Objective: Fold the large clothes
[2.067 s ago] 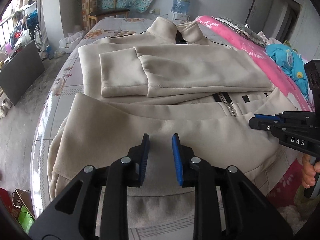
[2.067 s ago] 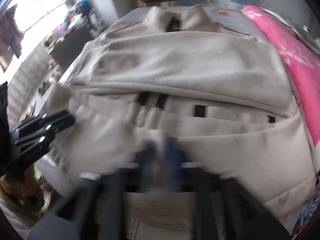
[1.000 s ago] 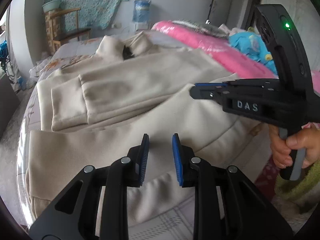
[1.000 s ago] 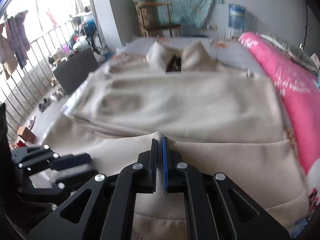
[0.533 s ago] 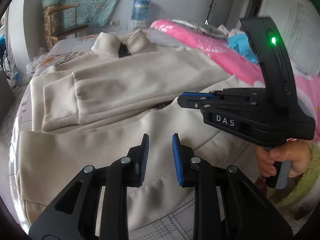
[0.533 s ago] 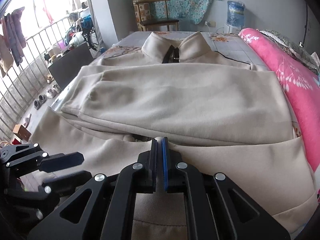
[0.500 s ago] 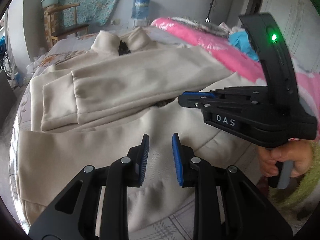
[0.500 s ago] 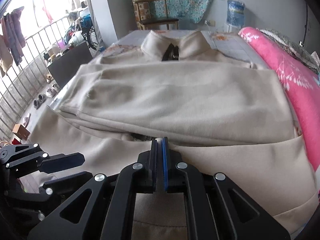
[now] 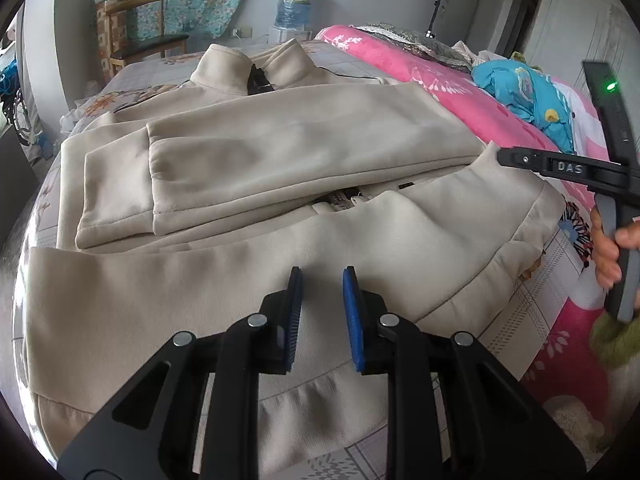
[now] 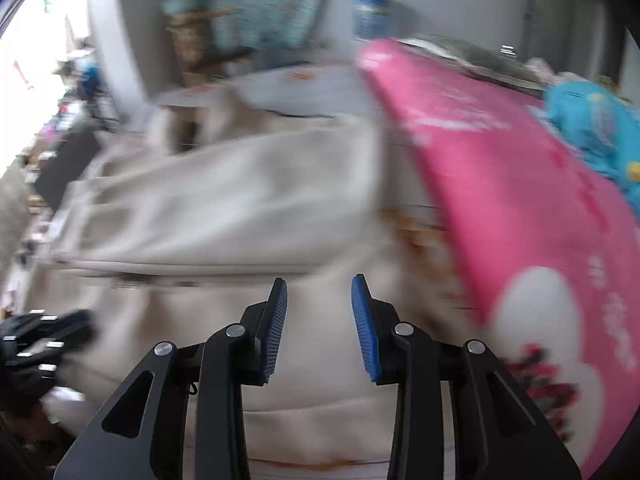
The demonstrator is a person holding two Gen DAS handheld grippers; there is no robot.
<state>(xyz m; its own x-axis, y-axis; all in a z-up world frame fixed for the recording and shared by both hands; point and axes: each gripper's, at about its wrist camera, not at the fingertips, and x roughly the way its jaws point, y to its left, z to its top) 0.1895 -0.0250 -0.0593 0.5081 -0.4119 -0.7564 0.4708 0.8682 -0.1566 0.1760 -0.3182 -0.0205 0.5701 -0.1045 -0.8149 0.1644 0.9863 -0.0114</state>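
Left wrist view: the beige jacket [image 9: 280,168] lies spread on the bed [image 9: 516,320], sleeves folded across its chest, beside the pink blanket [image 9: 460,100]. The left gripper [image 9: 322,312] hovers over the jacket's hem, jaws apart and empty. The right gripper [image 10: 320,320], above the jacket's blanket-side edge, is opening with nothing between its jaws.

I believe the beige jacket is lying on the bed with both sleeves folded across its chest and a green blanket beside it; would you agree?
Not quite: the blanket beside the beige jacket is pink, not green, as the left wrist view shows clearly. The rest holds: the jacket lies on the bed with both sleeves folded across its chest.
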